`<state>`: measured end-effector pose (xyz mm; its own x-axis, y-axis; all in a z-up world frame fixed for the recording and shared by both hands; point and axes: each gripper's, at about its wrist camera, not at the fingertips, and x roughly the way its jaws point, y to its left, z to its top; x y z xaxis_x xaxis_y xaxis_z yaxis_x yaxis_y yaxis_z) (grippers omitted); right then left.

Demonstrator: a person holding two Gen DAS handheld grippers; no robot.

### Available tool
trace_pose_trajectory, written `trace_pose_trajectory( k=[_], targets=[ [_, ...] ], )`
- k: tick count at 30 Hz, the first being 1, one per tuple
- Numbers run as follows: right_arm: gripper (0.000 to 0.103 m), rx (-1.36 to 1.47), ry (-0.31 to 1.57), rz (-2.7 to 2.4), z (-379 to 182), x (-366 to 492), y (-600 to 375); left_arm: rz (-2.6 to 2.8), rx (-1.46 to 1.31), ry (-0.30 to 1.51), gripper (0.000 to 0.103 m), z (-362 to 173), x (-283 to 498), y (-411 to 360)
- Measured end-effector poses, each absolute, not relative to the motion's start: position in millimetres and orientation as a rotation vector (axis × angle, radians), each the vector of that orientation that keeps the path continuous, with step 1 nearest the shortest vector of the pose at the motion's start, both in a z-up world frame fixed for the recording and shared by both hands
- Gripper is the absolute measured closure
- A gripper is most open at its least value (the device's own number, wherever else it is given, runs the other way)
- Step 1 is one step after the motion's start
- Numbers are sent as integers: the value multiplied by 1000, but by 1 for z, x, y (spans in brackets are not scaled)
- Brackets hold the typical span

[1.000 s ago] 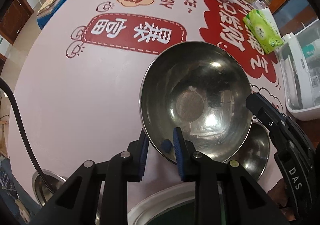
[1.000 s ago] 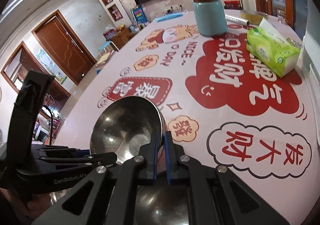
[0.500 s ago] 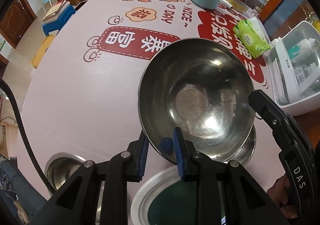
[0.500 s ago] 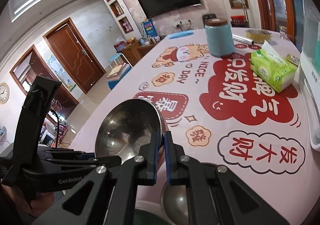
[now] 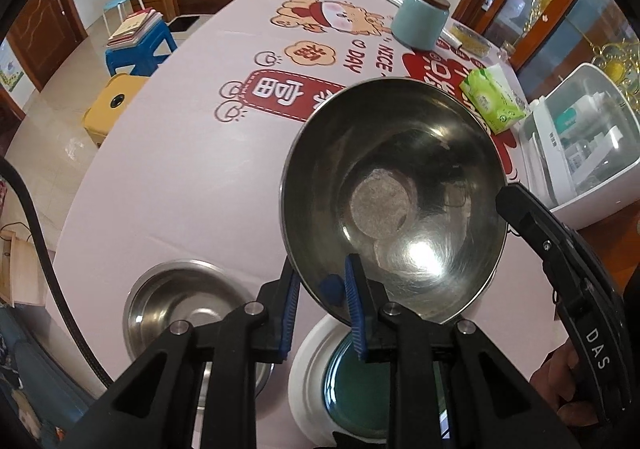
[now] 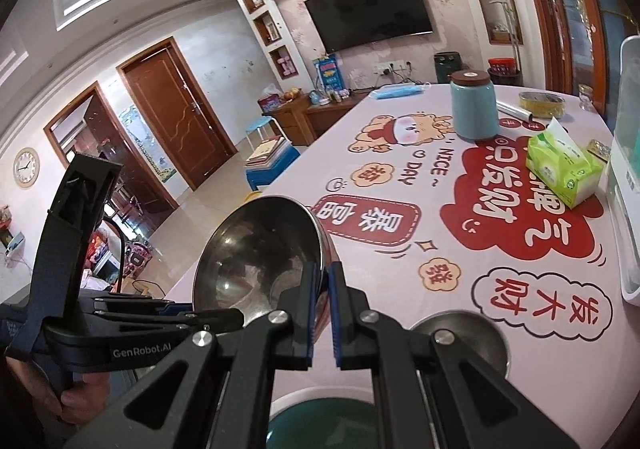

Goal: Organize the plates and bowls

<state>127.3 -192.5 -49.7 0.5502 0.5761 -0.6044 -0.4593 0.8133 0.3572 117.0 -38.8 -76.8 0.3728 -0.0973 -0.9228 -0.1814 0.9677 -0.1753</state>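
A large steel bowl (image 5: 392, 201) hangs tilted above the table, held at two sides of its rim. My left gripper (image 5: 320, 269) pinches the near rim, one blue pad inside and one outside, and its jaws are closing on it. My right gripper (image 6: 322, 269) is shut on the opposite rim of the bowl (image 6: 256, 261); its black body shows at the right of the left wrist view (image 5: 560, 269). Below lie a smaller steel bowl (image 5: 180, 309), a white plate with a green centre (image 5: 312, 369), and another steel bowl (image 6: 468, 333).
On the pink printed tablecloth (image 5: 180, 177) stand a teal jar (image 5: 420, 23) and a green tissue pack (image 5: 492, 101) at the far side. A white lidded box (image 5: 580, 153) sits at the right edge. Blue (image 5: 136, 45) and yellow (image 5: 112, 105) stools stand beside the table.
Both grippers have risen with the large bowl between them. The table has dropped away, and the smaller steel bowl and the white plate have come into view beneath.
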Motion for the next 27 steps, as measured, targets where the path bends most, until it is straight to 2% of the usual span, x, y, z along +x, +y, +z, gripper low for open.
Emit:
trace_pose_trajectory(
  k=[11, 27],
  targets=[
    [97, 128, 775, 684, -45, 86, -166, 92, -331, 1143, 84, -66, 57, -8],
    [96, 29, 850, 798, -56, 40, -105, 225, -389, 1157, 86, -81, -14, 46]
  ],
)
